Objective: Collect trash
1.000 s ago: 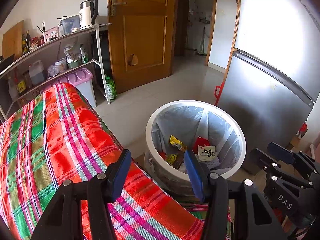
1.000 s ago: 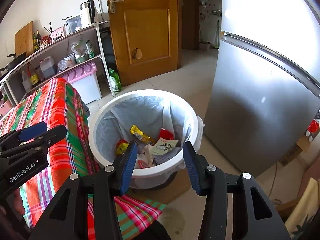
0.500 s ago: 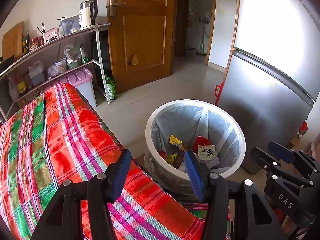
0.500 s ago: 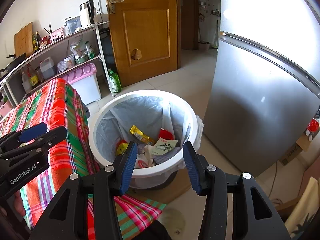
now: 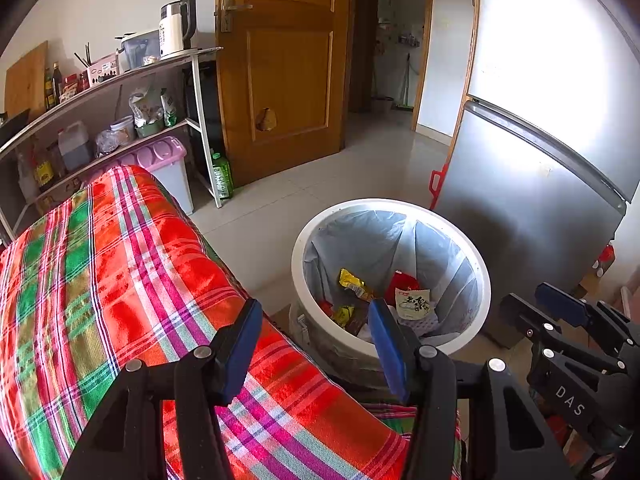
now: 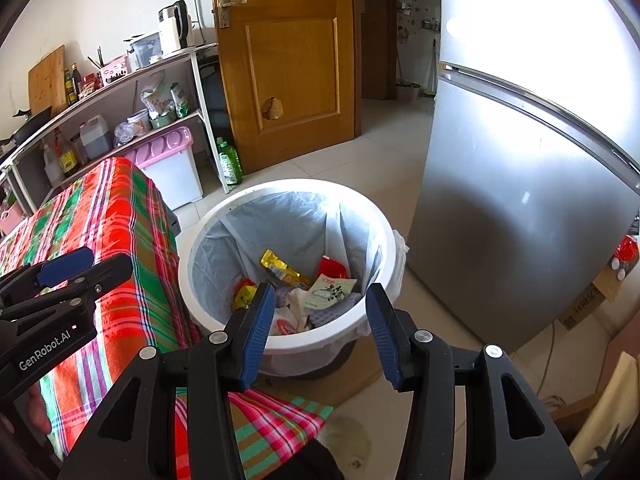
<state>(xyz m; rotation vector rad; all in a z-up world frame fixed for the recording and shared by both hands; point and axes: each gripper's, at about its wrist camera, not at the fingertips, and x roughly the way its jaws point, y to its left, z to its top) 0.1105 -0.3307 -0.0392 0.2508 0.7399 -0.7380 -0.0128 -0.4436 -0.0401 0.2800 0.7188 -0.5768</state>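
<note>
A white trash bin (image 5: 482, 276) (image 6: 200, 312) with a pale plastic liner stands on the floor beside the table. Inside it lie several wrappers: a yellow one (image 5: 352, 282) (image 6: 280, 270), a red one (image 5: 402, 282) (image 6: 332, 268) and a white printed packet (image 5: 414, 303) (image 6: 330, 292). My left gripper (image 5: 314, 346) hovers open over the table's corner, with nothing between its blue pads. My right gripper (image 6: 318, 330) hangs open just above the bin's near rim, also empty. Each gripper shows at the side of the other's view.
The table wears a red, green and pink plaid cloth (image 5: 100, 280) (image 6: 116, 220). A grey fridge (image 5: 540, 208) (image 6: 520, 220) rises right of the bin. Behind are a wooden door (image 5: 288, 68), a shelf rack (image 5: 120, 80) with a kettle (image 5: 176, 26), bottles and a pink-lidded box (image 6: 168, 168).
</note>
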